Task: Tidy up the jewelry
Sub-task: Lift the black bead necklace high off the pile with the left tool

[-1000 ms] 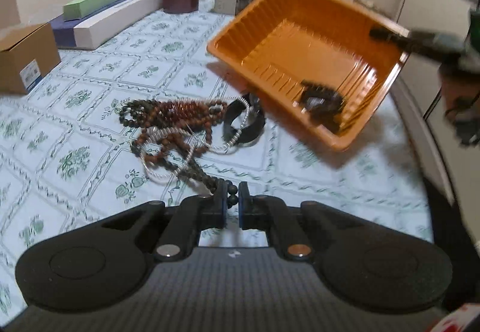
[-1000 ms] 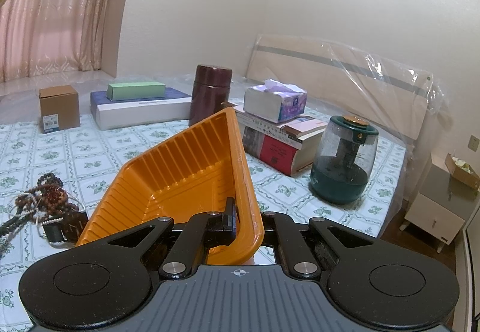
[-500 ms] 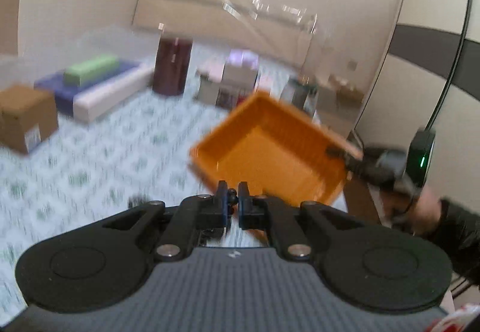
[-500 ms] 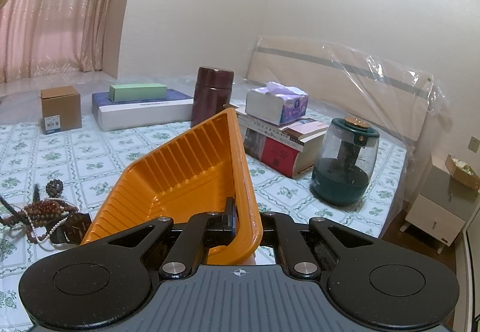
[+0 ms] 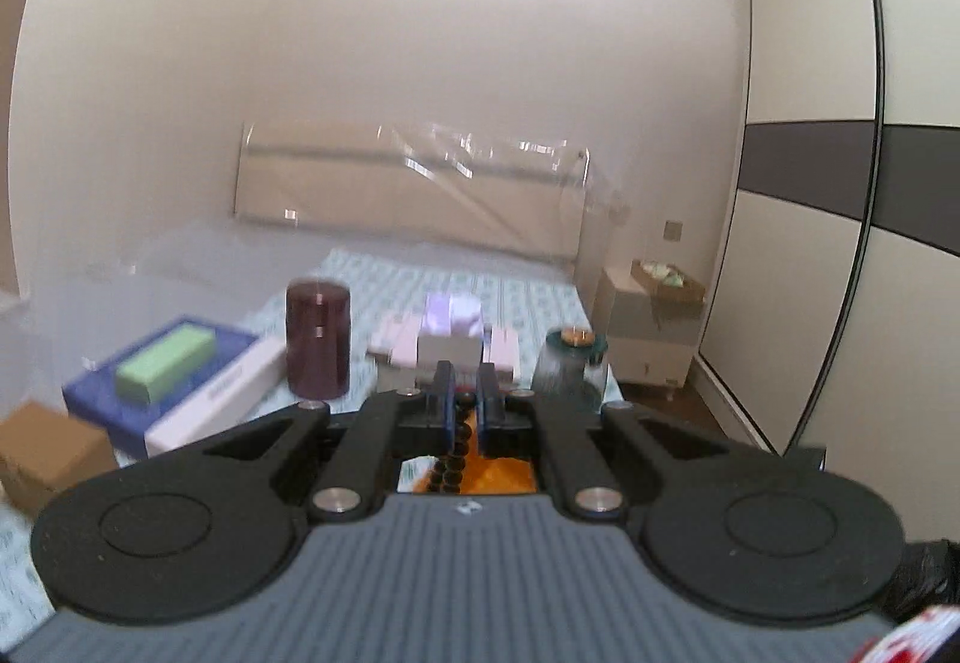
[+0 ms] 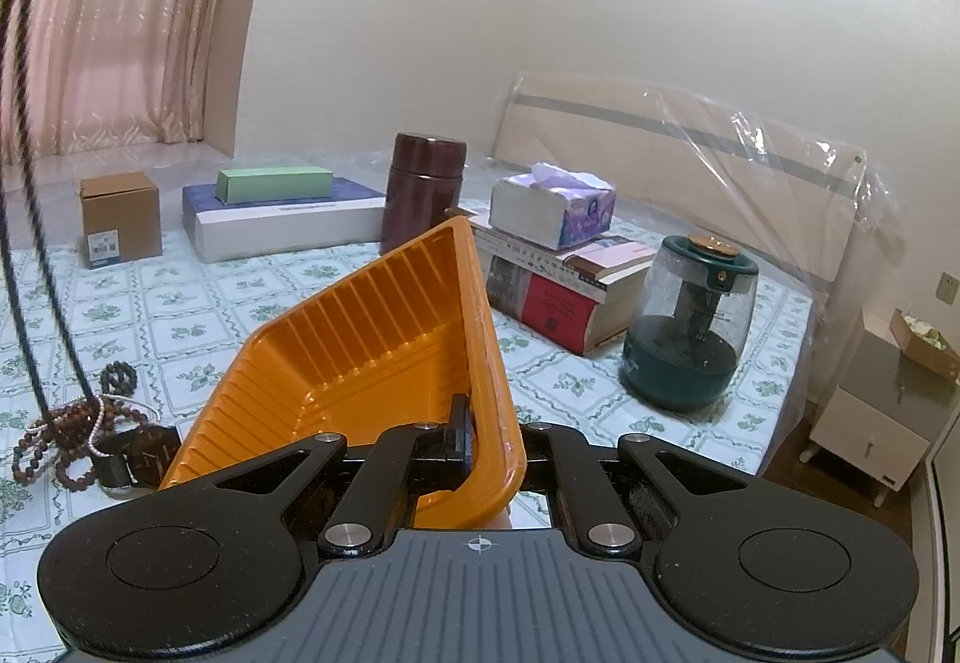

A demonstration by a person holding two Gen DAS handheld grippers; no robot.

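Note:
My right gripper (image 6: 480, 441) is shut on the near rim of an orange plastic tray (image 6: 372, 357) and holds it tilted above the bed. My left gripper (image 5: 462, 399) is raised high and shut on a dark bead necklace (image 5: 456, 441), whose strand hangs between the fingers; a bit of the orange tray (image 5: 504, 468) shows below. In the right wrist view that dark strand (image 6: 36, 267) hangs down at the far left to a pile of brown beads, pearls and a black watch (image 6: 96, 441) on the bedspread.
On the bed stand a brown box (image 6: 120, 219), a green box on flat white and blue boxes (image 6: 282, 219), a maroon canister (image 6: 423, 195), a tissue box on books (image 6: 552, 243) and a green humidifier (image 6: 690, 327). A nightstand (image 6: 888, 411) is at the right.
My left gripper has risen sharply with the dark necklace, so its view swung from the jewelry pile to the room. The right gripper holds the tray about where it was.

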